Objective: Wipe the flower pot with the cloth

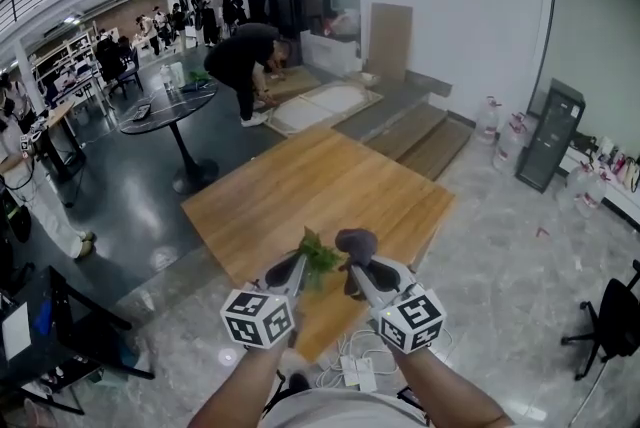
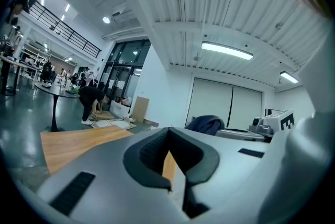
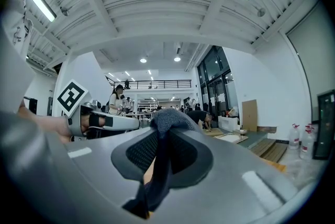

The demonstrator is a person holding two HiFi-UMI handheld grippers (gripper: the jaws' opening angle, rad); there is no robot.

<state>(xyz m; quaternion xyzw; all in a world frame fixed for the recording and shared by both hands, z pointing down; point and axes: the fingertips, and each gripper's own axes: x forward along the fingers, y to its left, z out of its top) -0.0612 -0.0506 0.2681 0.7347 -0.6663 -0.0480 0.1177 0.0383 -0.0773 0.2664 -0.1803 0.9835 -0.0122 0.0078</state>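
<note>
The right gripper has its jaws closed on the grey cloth. The left gripper has jaws almost together and empty, beside a green plant.

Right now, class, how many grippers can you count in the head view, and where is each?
2. The left gripper is low centre, beside green leaves; the right gripper is next to it, shut on a grey cloth.

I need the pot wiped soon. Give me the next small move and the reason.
Probably lower the right gripper, whose jaws are shut on the cloth, toward the plant on the wooden table. Both gripper views tilt up toward the ceiling, so the cloth seems held off the pot, which is hidden. The left gripper is shut and empty.
</note>
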